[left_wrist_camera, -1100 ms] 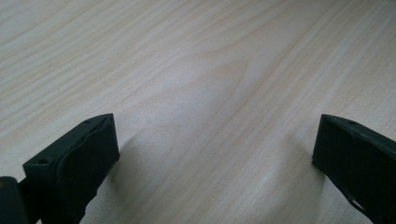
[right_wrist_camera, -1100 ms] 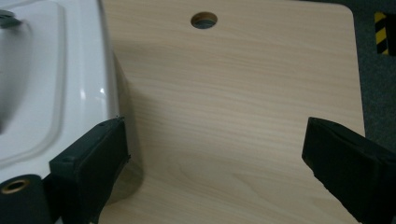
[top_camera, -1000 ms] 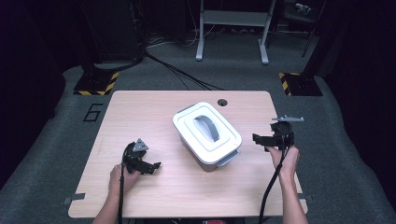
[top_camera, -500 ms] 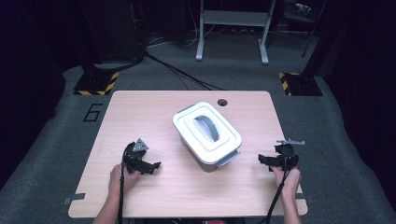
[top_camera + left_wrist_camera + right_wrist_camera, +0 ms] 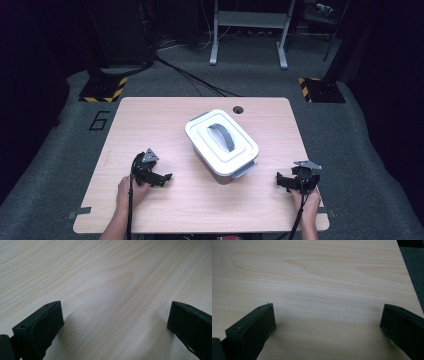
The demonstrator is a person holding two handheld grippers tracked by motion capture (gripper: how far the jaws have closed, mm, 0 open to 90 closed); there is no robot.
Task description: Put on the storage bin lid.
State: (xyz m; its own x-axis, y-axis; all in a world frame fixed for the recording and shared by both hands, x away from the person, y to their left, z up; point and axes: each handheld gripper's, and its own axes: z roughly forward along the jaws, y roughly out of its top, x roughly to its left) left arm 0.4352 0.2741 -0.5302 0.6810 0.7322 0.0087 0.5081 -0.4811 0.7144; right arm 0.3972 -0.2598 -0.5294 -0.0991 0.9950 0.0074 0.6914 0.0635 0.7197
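white rectangular plastic container with grey handle on its lid [image 5: 222, 142] sits shut mid-table, untouched, left gripper [image 5: 161, 177] near-left and right gripper [image 5: 285, 181] near-right both resting on light wooden table [image 5: 150, 115], jaws wide open, empty, so handling looks not started.

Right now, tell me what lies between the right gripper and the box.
Nothing: in the high view, only bare table separates the right gripper from the lidded white box. The right gripper view shows plain wood between its open jaws.
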